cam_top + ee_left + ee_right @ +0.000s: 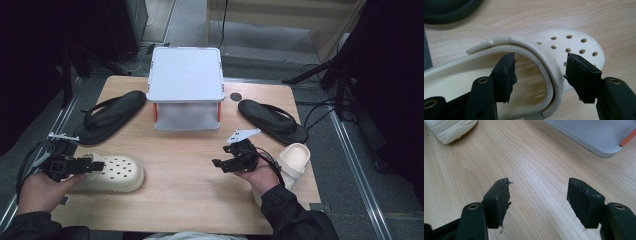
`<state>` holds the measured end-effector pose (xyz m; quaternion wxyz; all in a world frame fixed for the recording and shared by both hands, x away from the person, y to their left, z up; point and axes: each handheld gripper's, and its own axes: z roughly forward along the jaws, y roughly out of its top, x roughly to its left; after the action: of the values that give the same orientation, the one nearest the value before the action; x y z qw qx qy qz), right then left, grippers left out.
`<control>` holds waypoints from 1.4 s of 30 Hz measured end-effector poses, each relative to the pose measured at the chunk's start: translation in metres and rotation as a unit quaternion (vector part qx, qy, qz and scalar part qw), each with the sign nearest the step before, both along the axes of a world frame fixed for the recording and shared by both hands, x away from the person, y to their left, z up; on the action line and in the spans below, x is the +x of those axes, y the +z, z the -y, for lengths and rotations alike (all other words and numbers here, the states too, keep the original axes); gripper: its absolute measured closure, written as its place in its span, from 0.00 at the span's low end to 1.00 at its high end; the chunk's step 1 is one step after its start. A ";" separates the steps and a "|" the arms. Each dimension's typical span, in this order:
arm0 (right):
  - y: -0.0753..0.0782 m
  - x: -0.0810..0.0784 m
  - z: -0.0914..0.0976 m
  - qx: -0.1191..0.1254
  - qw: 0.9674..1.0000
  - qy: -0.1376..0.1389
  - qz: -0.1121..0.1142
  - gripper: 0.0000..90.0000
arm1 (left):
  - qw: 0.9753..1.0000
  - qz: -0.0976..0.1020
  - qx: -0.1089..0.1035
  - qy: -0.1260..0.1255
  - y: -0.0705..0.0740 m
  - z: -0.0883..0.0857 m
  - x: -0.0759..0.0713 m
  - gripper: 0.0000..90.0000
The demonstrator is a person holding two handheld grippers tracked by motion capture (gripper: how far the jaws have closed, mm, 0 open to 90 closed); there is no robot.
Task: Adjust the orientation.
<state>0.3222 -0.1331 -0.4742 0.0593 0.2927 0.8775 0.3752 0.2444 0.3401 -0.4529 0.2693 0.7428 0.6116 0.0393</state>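
The cream clog with the round holes lies at the lower left of the high view, on the wooden bench. The left gripper is right at its heel end. In the left gripper view its jaws are apart, and the clog's heel strap runs between them. One jaw sits inside the shoe and the other outside, over the holes. They are not pinching yet.

Here is what could go wrong. The strap is thin and bendy. If the jaws close on the strap alone, I think the shoe could swing, twist or slip out when it is lifted. If the inside jaw pushes down, the clog may just slide along the smooth bench.

Above the clog in the high view, a black flip-flop lies close by. A swinging clog could bump it.

In the middle near the top stands a small grey rack with orange bits. The other black flip-flop lies to its right.

The right gripper hangs over bare wood at the lower right, jaws wide apart and holding nothing. The second cream clog lies just behind that hand. A quick move back could knock it off the edge.
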 end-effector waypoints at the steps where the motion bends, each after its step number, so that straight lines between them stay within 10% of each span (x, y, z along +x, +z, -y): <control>1: 0.001 0.000 0.000 0.001 1.000 0.004 0.008 0.39 | 1.000 -0.014 -0.001 -0.003 -0.007 0.003 0.002 0.47; 14: 0.000 -0.002 -0.002 -0.012 1.000 0.006 0.016 0.39 | 0.996 -0.017 -0.082 -0.003 -0.007 0.000 0.006 0.82; 25: 0.002 -0.003 -0.003 -0.006 1.000 0.009 0.022 0.39 | 0.997 0.015 -0.075 -0.010 0.022 0.010 0.003 0.87; 42: 0.004 -0.003 -0.004 0.004 1.000 0.007 0.022 0.41 | 0.995 0.026 -0.074 -0.068 0.059 0.069 0.044 0.87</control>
<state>0.3188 -0.1294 -0.4697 0.0743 0.2783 0.8765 0.3857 0.2888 0.2716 -0.3944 0.3415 0.7596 0.5534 -0.0056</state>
